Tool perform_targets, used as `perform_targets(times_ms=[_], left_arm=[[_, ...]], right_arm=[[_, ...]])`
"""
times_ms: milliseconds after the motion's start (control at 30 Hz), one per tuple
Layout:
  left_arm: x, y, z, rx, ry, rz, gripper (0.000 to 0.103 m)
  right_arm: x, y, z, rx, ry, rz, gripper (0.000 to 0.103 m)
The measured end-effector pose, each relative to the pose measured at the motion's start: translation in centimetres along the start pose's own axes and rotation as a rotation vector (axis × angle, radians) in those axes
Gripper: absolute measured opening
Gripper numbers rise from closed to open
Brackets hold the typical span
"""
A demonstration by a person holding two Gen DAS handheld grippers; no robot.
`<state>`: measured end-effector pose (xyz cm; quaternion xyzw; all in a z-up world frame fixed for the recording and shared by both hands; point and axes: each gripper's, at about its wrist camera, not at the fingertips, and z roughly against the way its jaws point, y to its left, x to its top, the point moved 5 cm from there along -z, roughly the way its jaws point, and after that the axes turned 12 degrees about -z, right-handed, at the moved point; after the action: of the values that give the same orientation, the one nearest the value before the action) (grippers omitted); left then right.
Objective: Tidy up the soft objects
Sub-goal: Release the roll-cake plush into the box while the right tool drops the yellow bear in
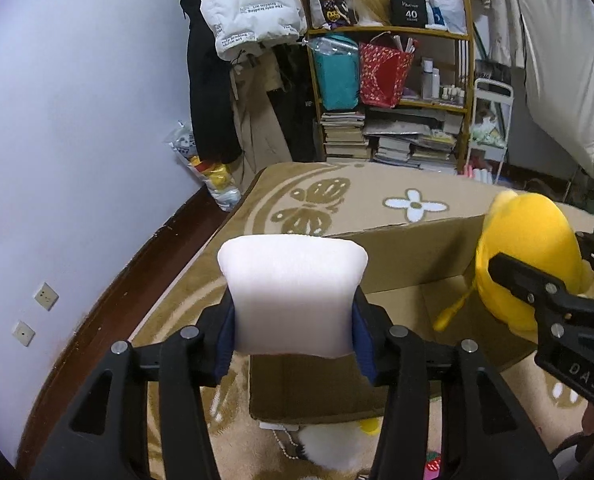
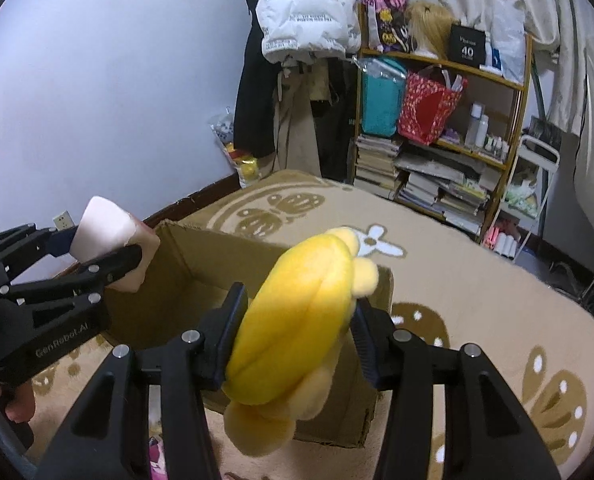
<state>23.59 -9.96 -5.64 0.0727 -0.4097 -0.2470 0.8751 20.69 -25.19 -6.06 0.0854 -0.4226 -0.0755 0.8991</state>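
Note:
My left gripper (image 1: pixel 294 320) is shut on a white soft foam block (image 1: pixel 293 276), its blue pads pressing into both sides. The block hangs above the near edge of an open cardboard box (image 1: pixel 409 256). To the right, the right gripper (image 1: pixel 553 276) grips a yellow plush toy (image 1: pixel 529 260) over the box. In the right wrist view, my right gripper (image 2: pixel 299 320) is shut on the yellow plush toy (image 2: pixel 297 300), which bulges between the fingers above the cardboard box (image 2: pixel 201 256). The left gripper (image 2: pixel 101 240) with the white block (image 2: pixel 105 224) is at the box's left corner.
The box stands on a beige patterned carpet (image 1: pixel 377 192). A white fluffy toy (image 1: pixel 325 444) lies on the carpet below my left gripper. At the back are a cluttered shelf (image 1: pixel 393 92), hanging coats (image 1: pixel 217 92) and a plastic bag of toys (image 1: pixel 217 176) by the wall.

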Motion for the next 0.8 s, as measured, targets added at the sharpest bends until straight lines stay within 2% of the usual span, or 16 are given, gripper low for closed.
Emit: perform_targets(times_ms=[200, 267, 367, 400, 533, 600, 667, 767, 800], left_arm=[[-0.4, -0.1, -1.0, 0.01, 0.035, 0.004, 0.058], [-0.7, 0.2, -1.1, 0.009, 0.045, 0.022, 0.061], [-1.0, 0.7, -1.3, -0.019, 0.058, 0.051, 0.065], [-1.1, 0.9, -1.3, -0.017, 0.06, 0.057, 0.067], [-0.8, 1.5, -0.3, 0.009, 0.016, 0.059, 0.093], [-0.5, 1.7, 0.5, 0.001, -0.022, 0.065, 0.097], [-0.2, 1.7, 1.0, -0.008, -0.035, 0.063, 0.098], [-0.4, 2.0, 1.6, 0.016, -0.037, 0.06, 0.098], [-0.5, 2.1, 1.8, 0.023, -0.036, 0.062, 0.1]], right_arm=[[-0.7, -0.8, -1.1, 0.006, 0.035, -0.03, 0.054], [-0.7, -0.9, -1.2, 0.006, 0.043, -0.037, 0.057], [-0.6, -1.1, -1.1, 0.003, 0.047, -0.046, 0.066], [-0.5, -1.1, -1.0, 0.002, 0.047, -0.051, 0.072], [-0.2, -1.1, 0.0, 0.008, 0.035, -0.067, 0.086], [-0.1, -1.0, 0.5, 0.012, 0.029, -0.071, 0.093], [0.0, -0.9, 1.0, 0.015, 0.023, -0.071, 0.093], [0.2, -0.8, 1.5, 0.019, 0.02, -0.068, 0.095], [0.2, -0.8, 1.8, 0.016, 0.017, -0.067, 0.099]])
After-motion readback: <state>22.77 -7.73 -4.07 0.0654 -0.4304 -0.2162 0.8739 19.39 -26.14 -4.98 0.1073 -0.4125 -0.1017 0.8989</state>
